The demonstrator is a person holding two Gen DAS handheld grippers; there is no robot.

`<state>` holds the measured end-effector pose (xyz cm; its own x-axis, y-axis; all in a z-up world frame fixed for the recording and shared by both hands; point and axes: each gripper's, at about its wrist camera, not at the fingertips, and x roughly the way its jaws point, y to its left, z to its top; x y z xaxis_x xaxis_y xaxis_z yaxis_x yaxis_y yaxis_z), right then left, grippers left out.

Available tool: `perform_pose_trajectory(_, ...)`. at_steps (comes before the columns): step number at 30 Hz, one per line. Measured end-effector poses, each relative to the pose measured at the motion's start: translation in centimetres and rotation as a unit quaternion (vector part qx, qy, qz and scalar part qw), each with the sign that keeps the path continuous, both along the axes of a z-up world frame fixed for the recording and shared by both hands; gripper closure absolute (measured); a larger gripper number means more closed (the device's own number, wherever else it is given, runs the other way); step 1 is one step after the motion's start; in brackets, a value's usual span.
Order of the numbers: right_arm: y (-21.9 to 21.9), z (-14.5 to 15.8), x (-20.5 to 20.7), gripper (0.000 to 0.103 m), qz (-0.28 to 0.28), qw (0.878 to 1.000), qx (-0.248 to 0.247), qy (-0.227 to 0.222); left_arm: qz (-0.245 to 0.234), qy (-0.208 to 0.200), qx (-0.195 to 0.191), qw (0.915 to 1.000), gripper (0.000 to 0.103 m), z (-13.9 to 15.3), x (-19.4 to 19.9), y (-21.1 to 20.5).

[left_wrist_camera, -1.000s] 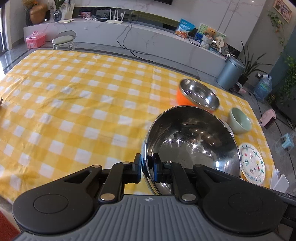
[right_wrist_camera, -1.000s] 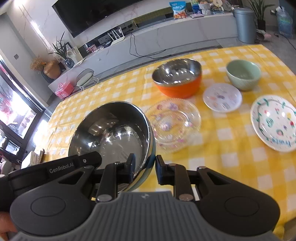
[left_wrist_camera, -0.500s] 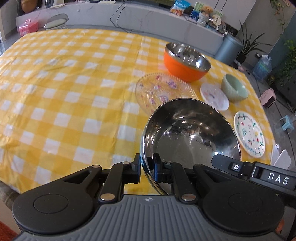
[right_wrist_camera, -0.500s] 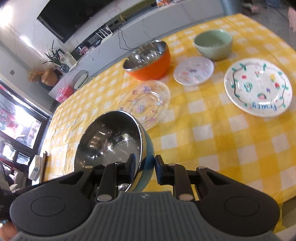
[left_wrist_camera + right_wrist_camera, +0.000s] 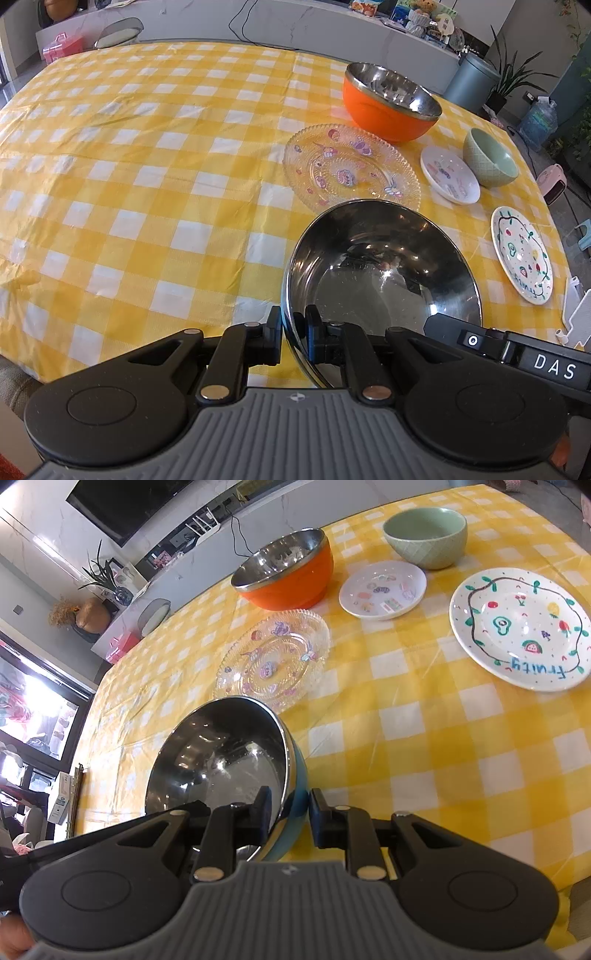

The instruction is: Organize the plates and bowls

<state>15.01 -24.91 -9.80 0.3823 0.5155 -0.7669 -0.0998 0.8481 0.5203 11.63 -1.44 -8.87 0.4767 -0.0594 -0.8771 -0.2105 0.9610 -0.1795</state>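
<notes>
With both tongs, left (image 5: 293, 334) and right (image 5: 286, 814), nearly closed on the steel bowl's (image 5: 380, 266) near rim, I judged it best kept level toward the orange bowl (image 5: 391, 105) ahead.

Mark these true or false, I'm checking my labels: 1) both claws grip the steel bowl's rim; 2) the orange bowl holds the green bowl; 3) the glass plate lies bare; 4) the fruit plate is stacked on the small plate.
1) True: the left claw and right claw each pinch the steel bowl at its rim.
2) False: the orange bowl is empty; the green bowl stands apart on the cloth.
3) True: nothing lies on the glass plate.
4) False: the fruit plate lies beside the small plate, apart.
</notes>
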Motion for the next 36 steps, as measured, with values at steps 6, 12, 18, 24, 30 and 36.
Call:
perform_pose_trajectory(6,0.2,-0.6,0.2,0.082,0.002,1.0,0.009,0.011,0.004,0.002,0.006,1.0,0.09,-0.5,0.1,0.4)
perform_pose_trajectory(12,0.5,-0.5,0.3,0.078,0.007,1.0,0.003,0.009,0.0,-0.005,0.026,0.9996,0.089,-0.2,0.0,0.4)
perform_pose_trajectory(18,0.6,0.1,0.2,0.062,0.007,1.0,-0.021,-0.018,-0.007,-0.023,0.037,0.999,0.072,0.8,-0.1,0.2)
perform_pose_trajectory(24,-0.4,1.6,0.2,0.048,-0.021,0.999,-0.026,-0.042,-0.006,-0.066,0.053,0.9964,0.064,3.4,-0.6,0.3)
perform_pose_trajectory(30,-1.6,4.3,0.0,0.04,-0.068,0.993,-0.035,-0.089,-0.026,-0.099,0.053,0.9933,0.062,6.4,0.5,0.3)
perform_pose_trajectory(36,-2.8,7.1,1.2,0.037,-0.098,0.986,-0.05,-0.128,-0.05,-0.129,0.056,0.9888,0.06,9.2,2.6,-0.3)
